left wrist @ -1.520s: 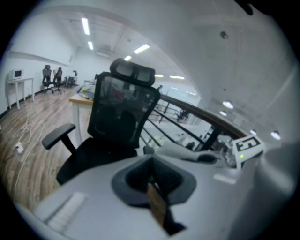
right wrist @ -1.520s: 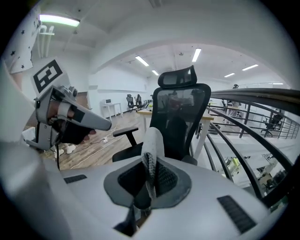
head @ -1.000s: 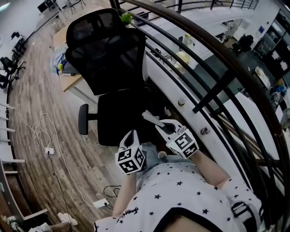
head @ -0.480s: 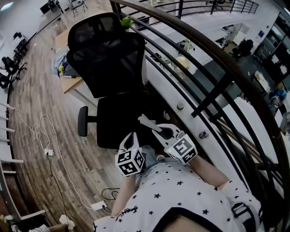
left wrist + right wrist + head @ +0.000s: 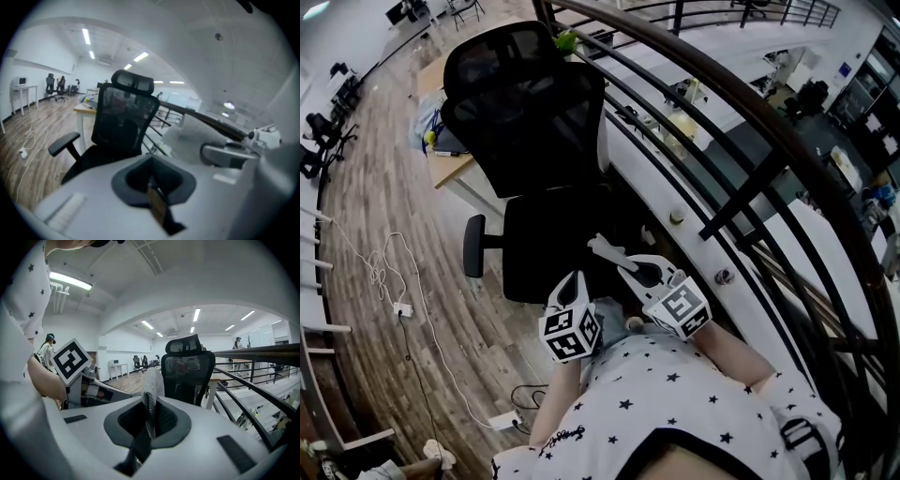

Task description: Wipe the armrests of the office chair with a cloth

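A wooden floor spreads left of a dark railing, and between them the black office chair stands facing the person, its back to a counter. Both tools hang near the seat's front edge. The right tool is clamped on a pale cloth, well apart from the one armrest in view. The left tool has its jaws together.

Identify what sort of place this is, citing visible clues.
Probably an open-plan office: a black mesh office chair, a wooden-topped desk behind it, and more black chairs by a white table across the wood-look floor.
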A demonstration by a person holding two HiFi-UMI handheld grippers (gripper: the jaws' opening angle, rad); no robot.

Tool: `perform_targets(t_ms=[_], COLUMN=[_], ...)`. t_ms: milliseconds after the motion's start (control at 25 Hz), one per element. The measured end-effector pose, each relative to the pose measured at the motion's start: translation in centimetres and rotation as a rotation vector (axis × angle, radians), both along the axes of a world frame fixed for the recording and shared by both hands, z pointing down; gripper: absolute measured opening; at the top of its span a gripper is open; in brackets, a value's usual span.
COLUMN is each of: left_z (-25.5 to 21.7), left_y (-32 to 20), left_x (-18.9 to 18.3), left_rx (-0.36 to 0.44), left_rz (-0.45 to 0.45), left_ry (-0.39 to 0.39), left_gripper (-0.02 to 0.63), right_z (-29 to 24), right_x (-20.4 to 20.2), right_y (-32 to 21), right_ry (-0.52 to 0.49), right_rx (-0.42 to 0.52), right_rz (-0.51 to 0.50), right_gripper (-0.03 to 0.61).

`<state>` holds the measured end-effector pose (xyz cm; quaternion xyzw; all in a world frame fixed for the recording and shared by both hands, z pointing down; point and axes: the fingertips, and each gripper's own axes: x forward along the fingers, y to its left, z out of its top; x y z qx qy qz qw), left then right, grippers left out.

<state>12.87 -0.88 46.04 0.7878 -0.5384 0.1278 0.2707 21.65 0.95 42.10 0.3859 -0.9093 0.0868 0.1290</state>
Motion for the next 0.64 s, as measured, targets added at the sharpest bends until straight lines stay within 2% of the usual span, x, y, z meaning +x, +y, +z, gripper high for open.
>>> perform_targets(t_ms=[640], left_z=[-0.09], left_y=[0.30], left_x=[0.13], left_rx=[0.002], left_rz=[0.010], left_ry=[-0.004], left_gripper=[0.008], right_z=[-0.09], right_x=[-0.09], right_y=[0.08], right_ry=[-0.013], right_rx=[0.005], right_rz=[0.003], right_gripper=[0.025])
